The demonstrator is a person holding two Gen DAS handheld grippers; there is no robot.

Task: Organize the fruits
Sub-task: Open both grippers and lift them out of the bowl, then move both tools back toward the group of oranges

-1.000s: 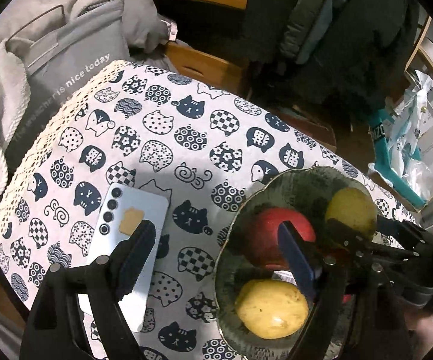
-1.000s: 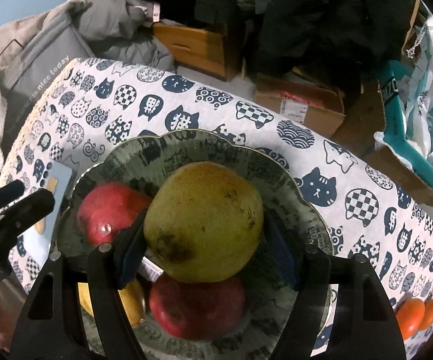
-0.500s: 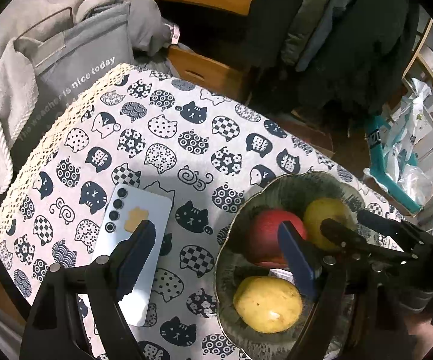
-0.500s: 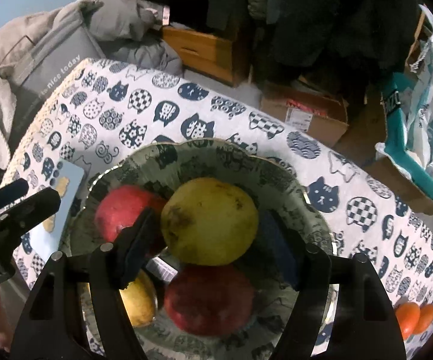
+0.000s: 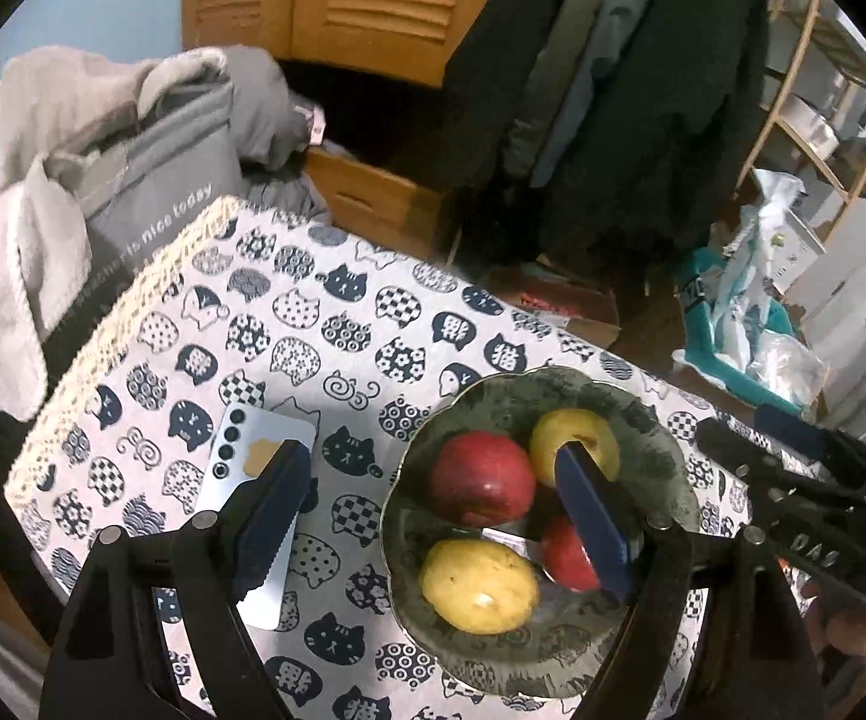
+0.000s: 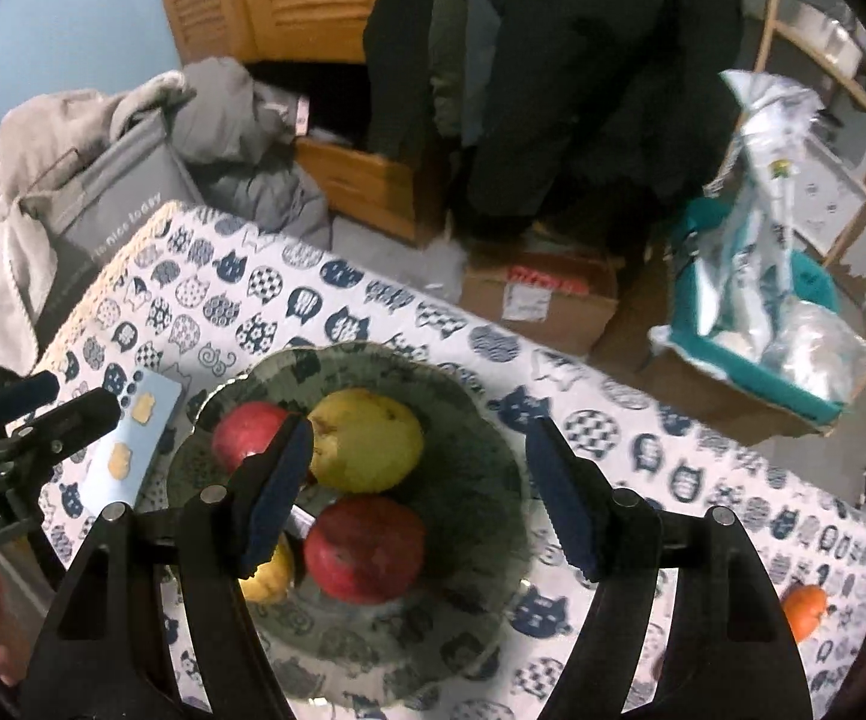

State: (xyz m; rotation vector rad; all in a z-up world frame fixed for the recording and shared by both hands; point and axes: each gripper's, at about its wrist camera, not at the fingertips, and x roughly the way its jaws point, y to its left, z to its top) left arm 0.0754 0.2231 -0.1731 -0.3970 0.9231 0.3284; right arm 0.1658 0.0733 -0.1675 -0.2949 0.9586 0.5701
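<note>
The table [image 6: 373, 312], under its cat-print cloth, fills the lower half of both views, and the dark bowl [image 6: 481, 438] sits low and centre in the right view holding 4 fruits: 2 red apples [image 6: 367, 546] and 2 yellow pears [image 6: 367, 438]. Both the right gripper [image 6: 418, 492] and the left gripper [image 5: 427, 522] hang above with jaws spread and nothing between them. I judge the next fruit to be the orange [image 6: 805, 603] at the lower right edge; approach it with jaws wide and close gently. That fruit is half cut off by the frame. A phone [image 5: 253, 480] left of the bowl is partly hidden by a finger.
</note>
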